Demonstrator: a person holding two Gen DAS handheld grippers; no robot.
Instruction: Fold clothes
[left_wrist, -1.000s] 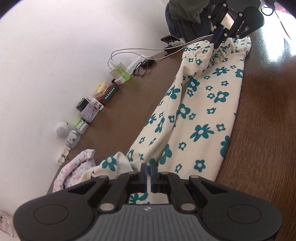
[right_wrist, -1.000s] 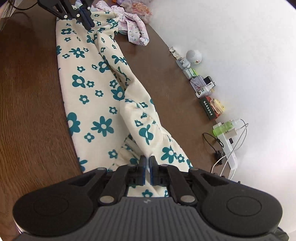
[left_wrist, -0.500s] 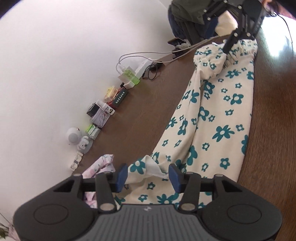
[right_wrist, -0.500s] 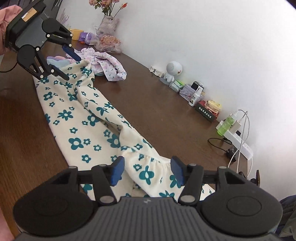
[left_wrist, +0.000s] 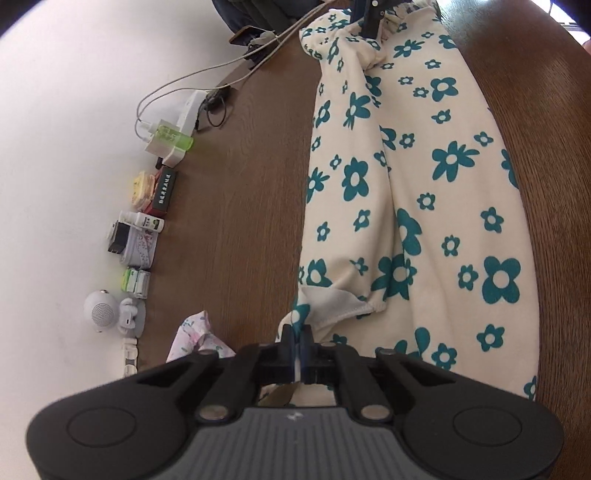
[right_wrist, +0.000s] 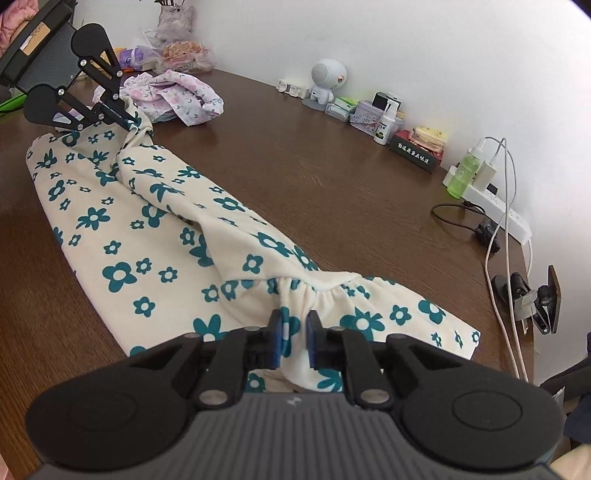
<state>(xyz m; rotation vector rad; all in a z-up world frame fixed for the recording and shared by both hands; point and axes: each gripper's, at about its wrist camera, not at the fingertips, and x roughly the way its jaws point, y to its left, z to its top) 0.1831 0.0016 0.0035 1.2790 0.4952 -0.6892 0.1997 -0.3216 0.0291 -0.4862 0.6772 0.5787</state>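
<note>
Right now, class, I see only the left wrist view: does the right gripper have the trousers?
Observer: Yes. The right gripper has just been closing and pinches the gathered waistband of the trousers.
Operator: How does my left gripper look from there?
Observer: The left gripper holds a cuff twisted into a bunch.
Operator: What is beyond the pink garment?
Observer: Behind the pink garment, plastic bags stand by the wall.
</note>
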